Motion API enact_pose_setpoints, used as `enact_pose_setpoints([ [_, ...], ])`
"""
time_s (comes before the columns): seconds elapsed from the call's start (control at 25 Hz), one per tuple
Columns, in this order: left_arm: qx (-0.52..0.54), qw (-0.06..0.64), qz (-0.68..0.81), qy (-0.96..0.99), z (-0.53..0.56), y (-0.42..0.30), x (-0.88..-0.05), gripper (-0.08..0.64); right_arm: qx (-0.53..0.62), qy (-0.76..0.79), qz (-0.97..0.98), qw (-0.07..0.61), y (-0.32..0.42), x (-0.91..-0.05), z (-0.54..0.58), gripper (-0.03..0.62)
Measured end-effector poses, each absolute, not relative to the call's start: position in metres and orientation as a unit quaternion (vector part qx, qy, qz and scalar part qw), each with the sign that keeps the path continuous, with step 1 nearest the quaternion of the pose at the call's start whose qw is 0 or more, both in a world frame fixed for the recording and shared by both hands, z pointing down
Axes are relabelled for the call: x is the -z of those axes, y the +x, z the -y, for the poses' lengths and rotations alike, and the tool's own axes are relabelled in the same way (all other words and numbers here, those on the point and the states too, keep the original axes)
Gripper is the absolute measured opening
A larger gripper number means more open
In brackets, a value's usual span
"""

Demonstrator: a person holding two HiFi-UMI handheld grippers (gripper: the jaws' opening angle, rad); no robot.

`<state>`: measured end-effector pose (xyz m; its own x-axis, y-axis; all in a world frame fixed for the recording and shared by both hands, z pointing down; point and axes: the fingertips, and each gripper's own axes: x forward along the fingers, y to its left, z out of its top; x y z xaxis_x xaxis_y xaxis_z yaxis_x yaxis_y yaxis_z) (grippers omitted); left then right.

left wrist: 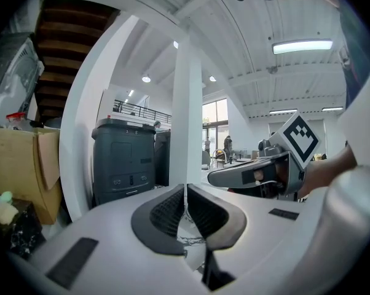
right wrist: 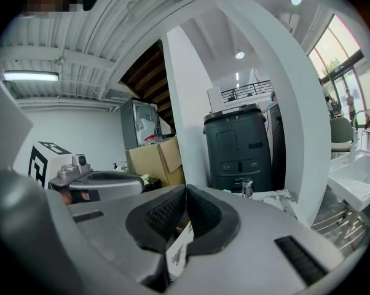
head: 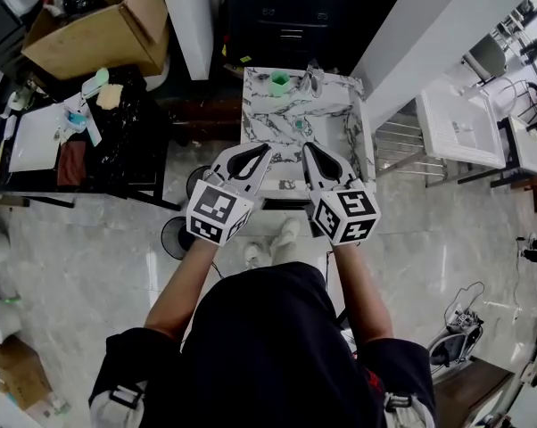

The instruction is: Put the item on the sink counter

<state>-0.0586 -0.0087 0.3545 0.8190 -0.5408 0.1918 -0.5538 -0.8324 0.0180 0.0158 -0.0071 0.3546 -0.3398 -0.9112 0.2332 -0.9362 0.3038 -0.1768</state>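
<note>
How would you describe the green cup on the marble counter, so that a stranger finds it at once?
Find the white marble-patterned counter in the middle of the head view, right of the black table. Near its far edge, left of middle, stands the green cup. Its neighbour to the right, a shiny tap, is colourless; the cup is pale green.
</note>
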Motion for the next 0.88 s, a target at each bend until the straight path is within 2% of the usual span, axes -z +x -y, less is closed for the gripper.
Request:
enact_pose_setpoints([
  [0.28,-0.09,0.031,0.285,0.954,-0.002,-0.057,-0.346,0.026,-0.132,0.572,0.809,0.031,0.017,-0.346,-0.003,0.035],
  [0.88,-0.083,0.037,0.272,0.958,-0.04,0.003,-0.33,0.026,-0.115,0.572,0.811,0.04,0.066,-0.329,-0.041,0.035],
])
